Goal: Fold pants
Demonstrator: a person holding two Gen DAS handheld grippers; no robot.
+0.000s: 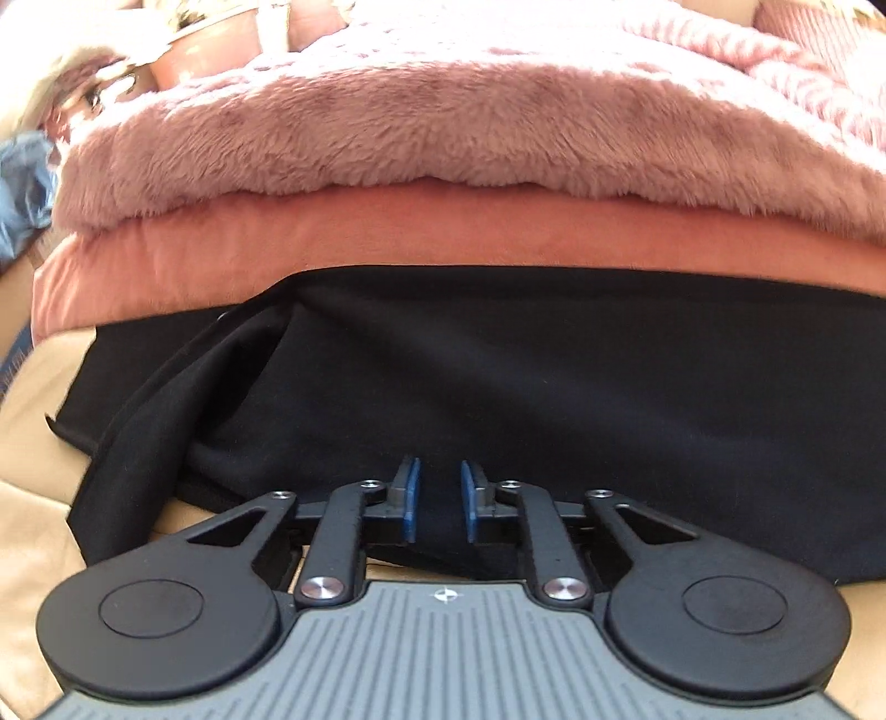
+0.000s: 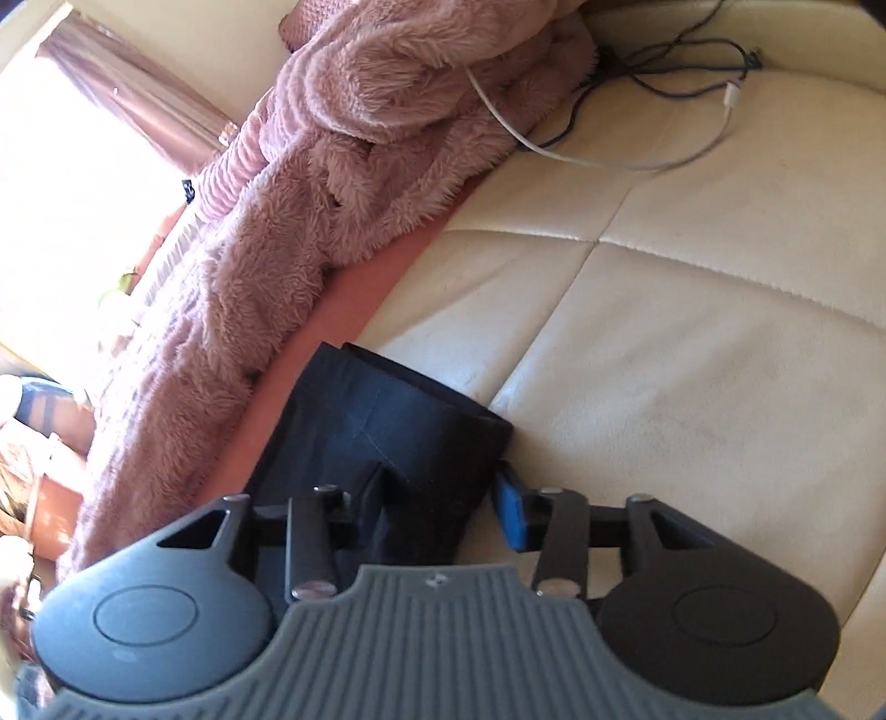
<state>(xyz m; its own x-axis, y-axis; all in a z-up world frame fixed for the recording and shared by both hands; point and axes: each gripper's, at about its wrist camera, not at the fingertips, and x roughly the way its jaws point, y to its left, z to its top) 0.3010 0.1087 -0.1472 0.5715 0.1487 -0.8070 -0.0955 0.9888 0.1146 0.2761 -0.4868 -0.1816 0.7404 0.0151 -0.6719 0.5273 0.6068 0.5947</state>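
Observation:
The black pants (image 1: pixel 554 376) lie flat across a cream leather sofa seat, with a loose fold bunched at their left end. My left gripper (image 1: pixel 440 498) sits at their near edge, its blue pads (image 1: pixel 411 498) close together with a ridge of the black cloth pinched between them. In the right wrist view the pants (image 2: pixel 398 410) show as a folded dark end on the seat. My right gripper (image 2: pixel 443 490) holds that end: the blue right pad (image 2: pixel 509 515) lies against the cloth's edge, and the left finger is hidden under the fabric.
A fluffy pink blanket (image 1: pixel 443 122) and a salmon cushion (image 1: pixel 387 232) lie just beyond the pants. The cream sofa seat (image 2: pixel 692 332) stretches to the right. A white cable (image 2: pixel 609 160) and black cables (image 2: pixel 664 61) lie at its back. A terracotta pot (image 1: pixel 205 44) stands far left.

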